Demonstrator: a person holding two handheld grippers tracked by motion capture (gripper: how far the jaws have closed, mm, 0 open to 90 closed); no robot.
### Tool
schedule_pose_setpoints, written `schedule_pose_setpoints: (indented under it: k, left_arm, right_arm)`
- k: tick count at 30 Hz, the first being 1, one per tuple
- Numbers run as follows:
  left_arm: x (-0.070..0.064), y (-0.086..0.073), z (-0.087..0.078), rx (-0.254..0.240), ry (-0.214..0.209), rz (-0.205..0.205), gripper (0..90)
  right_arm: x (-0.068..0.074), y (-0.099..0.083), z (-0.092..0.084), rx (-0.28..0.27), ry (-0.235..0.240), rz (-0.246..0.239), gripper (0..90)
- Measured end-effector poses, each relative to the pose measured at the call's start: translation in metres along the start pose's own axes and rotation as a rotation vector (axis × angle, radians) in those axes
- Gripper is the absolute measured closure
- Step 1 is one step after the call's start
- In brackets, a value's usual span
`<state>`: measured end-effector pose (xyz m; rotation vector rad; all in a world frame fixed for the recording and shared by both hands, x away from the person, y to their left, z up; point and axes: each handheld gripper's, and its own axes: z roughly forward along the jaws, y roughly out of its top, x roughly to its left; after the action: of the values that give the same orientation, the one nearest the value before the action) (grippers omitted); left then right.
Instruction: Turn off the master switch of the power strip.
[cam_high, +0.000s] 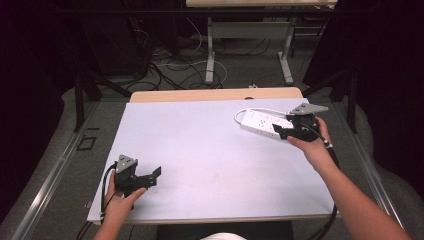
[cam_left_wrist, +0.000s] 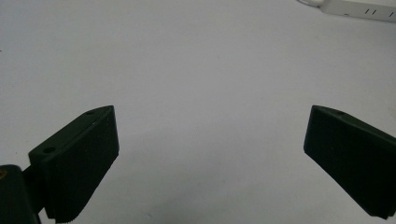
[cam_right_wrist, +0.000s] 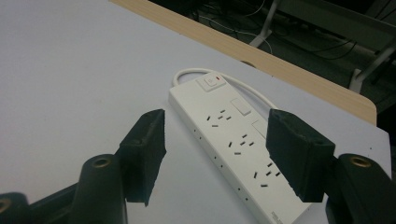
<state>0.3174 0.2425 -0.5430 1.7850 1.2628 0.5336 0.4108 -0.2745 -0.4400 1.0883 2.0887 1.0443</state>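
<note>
A flat, oblong white plastic power strip (cam_high: 265, 123) lies at the far right of the smooth matte table (cam_high: 200, 150), the right gripper (cam_right_wrist: 215, 158) hovering over it with jaws spread, the left gripper (cam_high: 150, 177) well apart from it, jaws likewise spread.

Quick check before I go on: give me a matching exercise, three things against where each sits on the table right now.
Things:
1. power strip
2. left claw
3. right claw

Places:
A. near left part of the white tabletop, open over bare surface
B. far right part, lying flat
C. far right, open, at the strip's near end

Pairs: 1-B, 2-A, 3-C
</note>
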Motion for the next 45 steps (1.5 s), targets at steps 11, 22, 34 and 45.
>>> schedule_pose_setpoints:
  k: [11,22,34,45]
  left_arm:
    - [0.001,0.0,0.001,-0.002,0.001,-0.003,3.3]
    - [0.005,-0.001,0.001,-0.007,0.006,-0.009,3.5]
    - [0.006,0.0,-0.001,-0.008,0.006,-0.014,3.5]
    - [0.004,0.0,-0.001,-0.003,0.003,-0.009,3.5]
  right_arm:
    - [-0.005,0.021,0.017,0.016,0.004,0.008,36.9]
    - [-0.009,0.041,0.047,0.046,-0.038,-0.026,36.9]
    - [-0.018,0.055,0.082,0.067,-0.05,-0.004,36.9]
    - [-0.024,0.057,0.106,0.086,-0.041,0.035,37.9]
